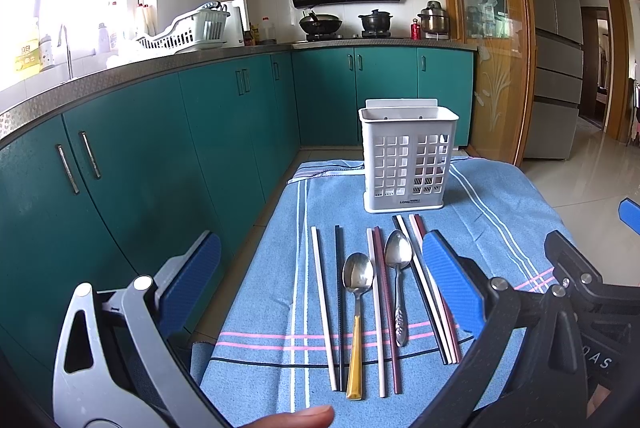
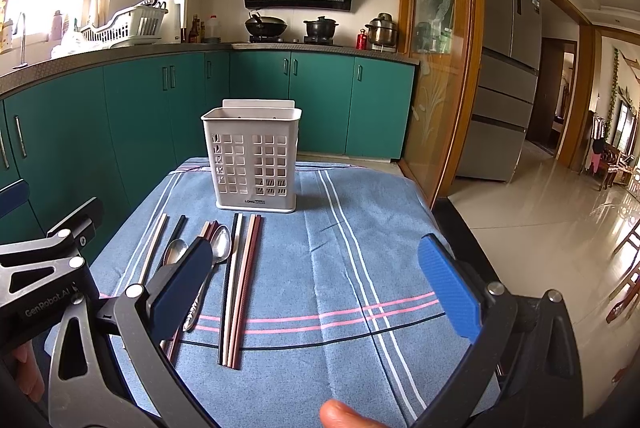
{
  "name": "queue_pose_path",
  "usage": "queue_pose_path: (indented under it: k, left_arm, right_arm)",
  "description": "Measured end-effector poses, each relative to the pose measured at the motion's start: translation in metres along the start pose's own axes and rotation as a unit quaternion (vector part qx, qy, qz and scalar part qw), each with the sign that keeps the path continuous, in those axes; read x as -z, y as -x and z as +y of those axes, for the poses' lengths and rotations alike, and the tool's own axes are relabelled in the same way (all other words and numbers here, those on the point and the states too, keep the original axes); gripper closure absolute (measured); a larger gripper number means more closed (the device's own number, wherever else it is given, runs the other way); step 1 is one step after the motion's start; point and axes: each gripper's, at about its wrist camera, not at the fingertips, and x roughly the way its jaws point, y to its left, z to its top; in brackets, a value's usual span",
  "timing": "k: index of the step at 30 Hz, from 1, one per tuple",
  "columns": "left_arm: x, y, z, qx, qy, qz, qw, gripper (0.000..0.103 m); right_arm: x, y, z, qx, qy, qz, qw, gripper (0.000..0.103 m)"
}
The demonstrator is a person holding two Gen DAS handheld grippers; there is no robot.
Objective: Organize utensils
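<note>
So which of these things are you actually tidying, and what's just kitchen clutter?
Part of the job: white holder, gold-handled spoon, silver spoon, chopsticks, all on the blue cloth.

Just lying about: dish rack, wok, black pot, steel pot, fridge.

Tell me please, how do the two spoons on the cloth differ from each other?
The left spoon has a plain yellow handle; the right spoon is all metal, with a pattern at the handle end. The left spoon lies nearer the camera, the right spoon closer to the white basket. Both lie flat, bowls up, pointing toward the basket, among the chopsticks.
</note>
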Motion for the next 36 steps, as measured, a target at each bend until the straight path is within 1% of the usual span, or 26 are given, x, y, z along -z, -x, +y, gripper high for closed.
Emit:
queue_pose_path:
  k: [5, 13, 15, 17, 18, 20, 21, 22, 23, 24, 25, 27, 28, 29, 30, 31, 32, 35, 36]
  left_arm:
    - [-0.001, 0.003, -0.001, 0.0, -0.001, 0.0, 1.0, 0.003]
    - [0.0, -0.004, -0.004, 0.001, -0.004, 0.006, 1.0, 0.003]
    - [0.003, -0.014, -0.002, -0.007, -0.009, 0.022, 0.9997, 0.003]
    - [0.008, -0.031, 0.003, -0.02, -0.015, 0.05, 0.9984, 0.003]
    - [0.011, -0.04, 0.005, -0.029, -0.02, 0.065, 0.9972, 0.003]
    - [0.016, -0.057, 0.011, -0.048, -0.03, 0.098, 0.9936, 0.003]
    - [0.02, -0.066, 0.017, -0.053, -0.03, 0.116, 0.9914, 0.003]
    - [0.023, -0.074, 0.023, -0.054, -0.027, 0.131, 0.9895, 0.006]
    - [0.026, -0.082, 0.029, -0.054, -0.022, 0.144, 0.9879, 0.009]
    - [0.029, -0.088, 0.035, -0.054, -0.018, 0.156, 0.9862, 0.018]
    - [0.031, -0.094, 0.04, -0.055, -0.014, 0.164, 0.9849, 0.022]
    - [0.033, -0.108, 0.049, -0.05, -0.009, 0.18, 0.9824, 0.037]
    - [0.031, -0.114, 0.053, -0.043, -0.007, 0.186, 0.9815, 0.043]
    - [0.028, -0.123, 0.057, -0.036, -0.004, 0.193, 0.9805, 0.045]
    - [0.024, -0.131, 0.061, -0.03, -0.002, 0.2, 0.9793, 0.05]
    - [0.02, -0.14, 0.063, -0.026, -0.001, 0.203, 0.9787, 0.054]
    - [0.015, -0.147, 0.065, -0.024, -0.001, 0.205, 0.9785, 0.055]
    - [0.005, -0.162, 0.067, -0.026, -0.001, 0.2, 0.9795, 0.055]
    - [0.003, -0.167, 0.068, -0.024, 0.0, 0.199, 0.9798, 0.054]
  right_arm:
    - [0.0, 0.0, 0.0, 0.0, 0.0, 0.001, 1.0, 0.003]
    - [0.0, -0.003, 0.0, 0.003, 0.001, 0.005, 1.0, 0.003]
    - [0.001, -0.016, -0.001, 0.024, 0.006, 0.031, 0.999, 0.003]
    - [0.006, -0.038, -0.005, 0.05, 0.012, 0.079, 0.996, 0.003]
    - [0.009, -0.048, -0.008, 0.052, 0.012, 0.099, 0.994, 0.003]
    - [0.017, -0.072, -0.017, 0.041, -0.001, 0.144, 0.989, 0.003]
    - [0.02, -0.083, -0.02, 0.036, -0.007, 0.163, 0.986, 0.004]
    - [0.023, -0.094, -0.021, 0.024, -0.013, 0.182, 0.983, 0.007]
    - [0.025, -0.103, -0.021, 0.011, -0.017, 0.194, 0.981, 0.018]
    - [0.026, -0.115, -0.019, -0.008, -0.023, 0.21, 0.977, 0.028]
    - [0.026, -0.126, -0.016, -0.023, -0.026, 0.225, 0.974, 0.032]
    - [0.023, -0.155, -0.006, -0.041, -0.02, 0.252, 0.967, 0.052]
    - [0.02, -0.167, -0.002, -0.05, -0.018, 0.263, 0.963, 0.056]
    - [0.015, -0.183, 0.002, -0.062, -0.02, 0.276, 0.959, 0.064]
    - [0.01, -0.195, 0.006, -0.071, -0.023, 0.286, 0.955, 0.073]
    - [0.004, -0.21, 0.011, -0.072, -0.022, 0.294, 0.953, 0.077]
    - [-0.001, -0.218, 0.015, -0.074, -0.018, 0.298, 0.952, 0.082]
    - [-0.012, -0.243, 0.033, -0.093, -0.007, 0.309, 0.946, 0.082]
    - [-0.013, -0.248, 0.038, -0.1, -0.004, 0.311, 0.945, 0.082]
